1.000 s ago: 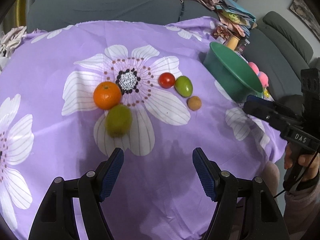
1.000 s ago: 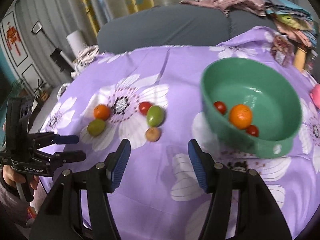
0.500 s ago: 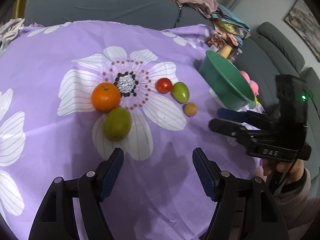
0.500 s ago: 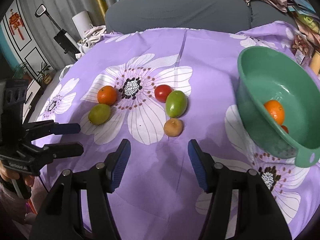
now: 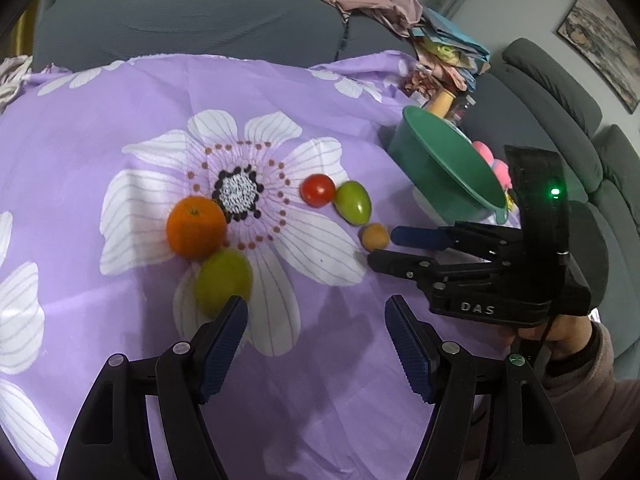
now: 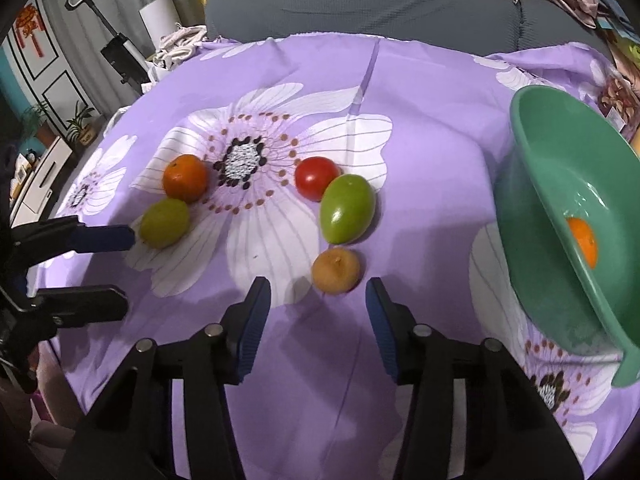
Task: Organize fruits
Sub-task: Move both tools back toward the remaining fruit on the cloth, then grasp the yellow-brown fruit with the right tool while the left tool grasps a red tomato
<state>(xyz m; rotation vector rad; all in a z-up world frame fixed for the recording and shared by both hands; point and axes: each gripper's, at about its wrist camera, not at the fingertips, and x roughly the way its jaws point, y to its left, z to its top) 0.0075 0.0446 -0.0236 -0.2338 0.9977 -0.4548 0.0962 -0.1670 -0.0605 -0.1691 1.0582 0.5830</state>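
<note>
The right gripper (image 6: 318, 294) is parked just short of the small brown fruit (image 6: 337, 270), which sits right ahead of the tips, not pinched. Its jaws have just been closing but nothing's clamped yet. The green bowl (image 6: 560, 216) is off to their right. The left gripper (image 5: 316, 316) is held released, with the yellow-green fruit (image 5: 222, 282) just past its left fingertip.

Right tongs (image 6: 318, 308) narrower, nearer brown fruit (image 6: 337, 270)

Black tool (image 5: 316, 320), blue ribbed pads (image 5: 224, 340)
</note>
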